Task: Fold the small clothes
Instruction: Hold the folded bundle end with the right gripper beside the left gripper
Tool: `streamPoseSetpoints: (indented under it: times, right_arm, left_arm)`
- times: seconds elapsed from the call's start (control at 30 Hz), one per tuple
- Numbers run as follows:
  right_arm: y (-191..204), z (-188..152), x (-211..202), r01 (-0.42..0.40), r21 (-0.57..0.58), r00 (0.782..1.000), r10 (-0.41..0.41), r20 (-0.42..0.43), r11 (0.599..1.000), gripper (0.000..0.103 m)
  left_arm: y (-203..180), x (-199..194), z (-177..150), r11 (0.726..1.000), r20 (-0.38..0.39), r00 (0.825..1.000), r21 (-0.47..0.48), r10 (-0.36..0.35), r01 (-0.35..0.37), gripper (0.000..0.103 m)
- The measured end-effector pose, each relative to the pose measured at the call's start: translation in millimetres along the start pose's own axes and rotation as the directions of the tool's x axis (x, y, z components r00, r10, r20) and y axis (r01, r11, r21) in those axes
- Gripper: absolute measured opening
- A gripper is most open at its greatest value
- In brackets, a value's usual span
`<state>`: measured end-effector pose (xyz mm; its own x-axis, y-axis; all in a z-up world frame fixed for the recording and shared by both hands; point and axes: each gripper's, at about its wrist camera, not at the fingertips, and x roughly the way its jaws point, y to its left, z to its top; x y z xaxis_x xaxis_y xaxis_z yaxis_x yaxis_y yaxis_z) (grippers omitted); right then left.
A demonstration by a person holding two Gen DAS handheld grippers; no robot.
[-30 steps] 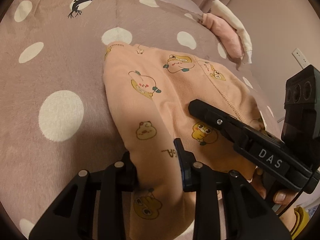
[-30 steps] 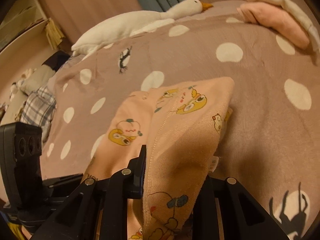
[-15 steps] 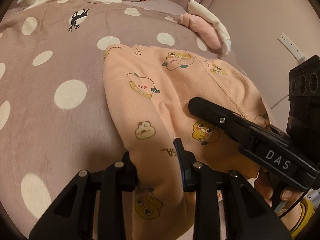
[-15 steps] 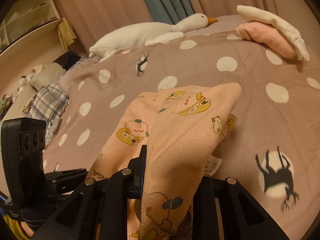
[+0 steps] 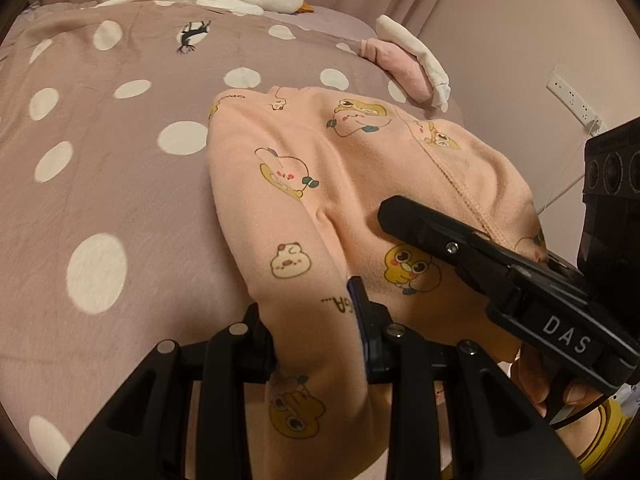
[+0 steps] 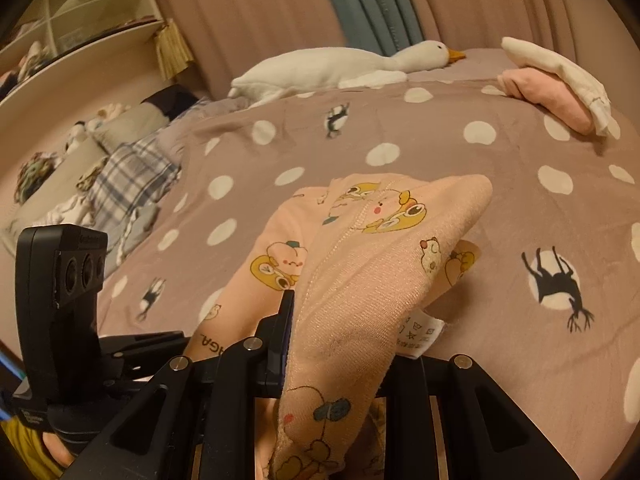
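A small peach garment (image 5: 360, 184) printed with cartoon animals lies partly on the mauve polka-dot bedspread (image 5: 100, 184). My left gripper (image 5: 316, 332) is shut on its near edge, which is lifted off the bed. My right gripper (image 6: 332, 344) is shut on another part of the near edge, and the cloth (image 6: 360, 272) drapes over its fingers with a white care label showing. The right gripper's body (image 5: 500, 272) shows at the right of the left wrist view. The left gripper's body (image 6: 64, 292) shows at the left of the right wrist view.
A white plush goose (image 6: 340, 66) lies at the far end of the bed. Folded pink and white clothes (image 6: 560, 84) are stacked at the far right. Plaid cloth and soft toys (image 6: 120, 184) lie at the left. A wall socket (image 5: 572, 98) is on the right.
Both grippers have risen and pulled back with the garment's near edge held, so more of the bed and the far end show. The grips are unchanged.
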<state>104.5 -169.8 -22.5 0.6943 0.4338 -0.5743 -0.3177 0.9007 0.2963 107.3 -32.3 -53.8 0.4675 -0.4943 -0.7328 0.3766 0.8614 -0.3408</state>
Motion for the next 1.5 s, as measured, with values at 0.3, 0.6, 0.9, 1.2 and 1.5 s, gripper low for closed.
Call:
streamPoseSetpoints:
  times: [0.3,0.6,0.9,1.2,1.5]
  right_arm:
    - [37.2,-4.6,-5.7,-0.020,-0.079,1.000,0.021,0.005,0.997,0.025]
    - [76.9,-9.1,1.7,-0.067,-0.165,0.998,0.065,-0.017,0.984,0.025]
    - [105.9,-6.2,14.8,-0.104,-0.223,0.995,0.099,-0.034,0.969,0.025]
    - [121.3,0.7,29.9,-0.127,-0.248,0.992,0.118,-0.051,0.960,0.025]
    - [125.2,9.7,49.7,-0.144,-0.241,0.989,0.133,-0.061,0.960,0.025]
  left_arm:
    - [10.3,-37.0,-22.5,0.999,0.058,0.998,-0.024,0.037,-0.035,0.030]
    - [34.4,-66.5,-41.8,0.994,0.097,0.993,-0.090,0.067,-0.058,0.030]
    - [57.2,-86.0,-50.4,0.987,0.141,0.984,-0.135,0.111,-0.092,0.031]
    - [79.5,-91.3,-45.7,0.981,0.161,0.979,-0.166,0.129,-0.102,0.031]
    - [101.1,-83.8,-32.0,0.976,0.163,0.976,-0.184,0.144,-0.113,0.031]
